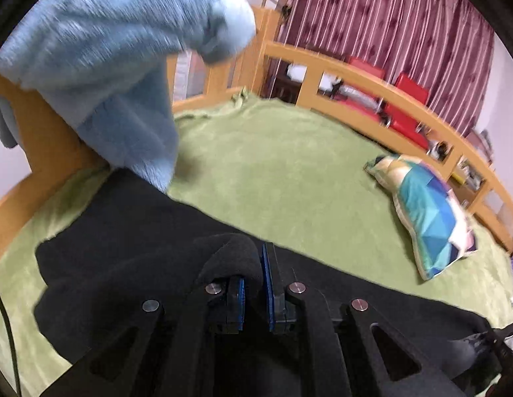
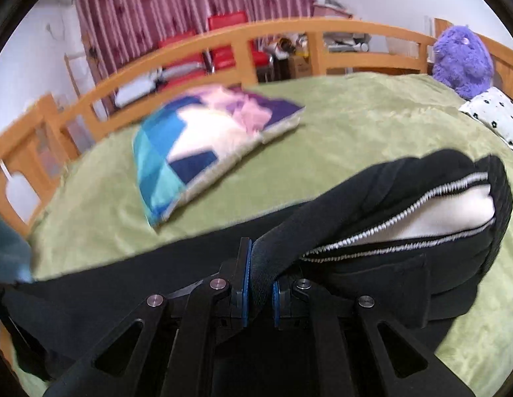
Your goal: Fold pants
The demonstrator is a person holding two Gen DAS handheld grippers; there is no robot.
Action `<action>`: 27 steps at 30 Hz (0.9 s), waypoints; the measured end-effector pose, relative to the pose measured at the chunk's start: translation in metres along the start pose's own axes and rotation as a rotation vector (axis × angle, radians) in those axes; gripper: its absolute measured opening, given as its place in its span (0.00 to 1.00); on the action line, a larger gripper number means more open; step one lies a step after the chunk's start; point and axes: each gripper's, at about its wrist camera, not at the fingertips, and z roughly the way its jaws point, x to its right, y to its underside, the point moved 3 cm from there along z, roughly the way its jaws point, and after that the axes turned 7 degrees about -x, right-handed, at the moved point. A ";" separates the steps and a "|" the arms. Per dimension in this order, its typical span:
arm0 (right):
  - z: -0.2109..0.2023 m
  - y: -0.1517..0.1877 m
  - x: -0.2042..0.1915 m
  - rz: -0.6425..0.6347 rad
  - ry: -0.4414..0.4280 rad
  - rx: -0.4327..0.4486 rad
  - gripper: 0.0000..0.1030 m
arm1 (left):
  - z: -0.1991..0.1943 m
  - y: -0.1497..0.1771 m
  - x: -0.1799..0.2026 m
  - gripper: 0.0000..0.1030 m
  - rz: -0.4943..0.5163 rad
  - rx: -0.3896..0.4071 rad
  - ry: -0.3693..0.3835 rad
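Open blanket [image 1: 289, 172], pillow [image 1: 425, 211] right

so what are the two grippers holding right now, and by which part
Both hold the black pants: the right gripper pinches the waistband beside the open zipper; the left gripper pinches a bunched fold of the fabric.

1. Your left gripper [image 1: 255, 284] and right gripper [image 2: 259, 284] each pinch an edge of the pants [image 1: 130, 274], which lie on the blanket [image 1: 289, 178] before you.
2. Beyond the pants, to your right, a pillow [image 1: 425, 215] lies on the blanket.
3. The bed rail [image 1: 355, 76] runs behind the pillow.
4. A stuffed toy [image 2: 461, 61] sits at the far right corner, against the rail.
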 end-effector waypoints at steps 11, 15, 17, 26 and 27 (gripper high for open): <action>0.057 0.055 -0.019 -0.145 0.026 -0.225 0.30 | 0.032 0.035 0.028 0.51 0.099 -0.058 -0.052; 0.052 0.057 -0.021 -0.118 -0.056 -0.265 0.39 | 0.038 0.042 0.046 0.58 0.182 -0.088 -0.052; 0.052 0.057 -0.023 -0.127 -0.037 -0.271 0.41 | 0.037 0.044 0.049 0.60 0.188 -0.093 -0.055; 0.051 0.057 -0.035 -0.159 -0.001 -0.290 0.52 | 0.030 0.044 0.047 0.67 0.164 -0.111 -0.015; 0.051 0.058 -0.037 -0.166 0.009 -0.294 0.52 | 0.030 0.043 0.048 0.67 0.164 -0.112 -0.012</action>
